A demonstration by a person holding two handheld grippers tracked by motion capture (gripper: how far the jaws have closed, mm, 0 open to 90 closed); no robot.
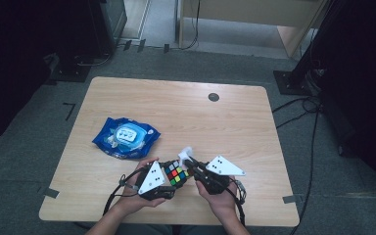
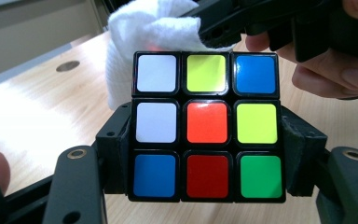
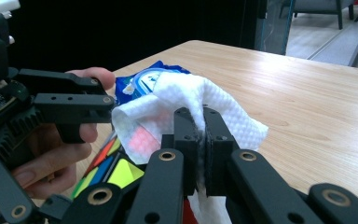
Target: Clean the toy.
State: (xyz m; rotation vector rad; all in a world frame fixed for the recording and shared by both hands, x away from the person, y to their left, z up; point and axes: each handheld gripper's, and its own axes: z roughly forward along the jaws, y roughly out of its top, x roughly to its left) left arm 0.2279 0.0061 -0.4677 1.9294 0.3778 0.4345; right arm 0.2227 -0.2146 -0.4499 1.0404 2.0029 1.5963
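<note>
- The puzzle cube (image 2: 207, 127) sits clamped between the jaws of the left gripper (image 1: 172, 178), just above the near edge of the wooden table (image 1: 176, 112), in front of the person.
- In the left gripper view the cube's facing side reads white, yellow, blue along the top row, white, orange, yellow in the middle, and blue, red, green at the bottom; the black pads press on its left and right sides.
- A white wipe (image 3: 186, 109) lies against the far top edge of the cube, touching it. It is bunched and pinched in the right gripper (image 3: 203, 140), whose jaws are closed tight on the cloth, with more of the wipe hanging below them.
- The right gripper comes at the cube from the person's right side, and the two tools meet over the cube.
- The left hand (image 1: 134, 198) and right hand (image 1: 220, 200) hold the grippers from the near side of the cube.
- A blue pack of wet wipes (image 1: 125, 137) lies flat on the table beyond the cube and to its left, well apart from it.
- A small dark round cap (image 1: 214, 97) sits in the tabletop far beyond the cube, near the far edge.
</note>
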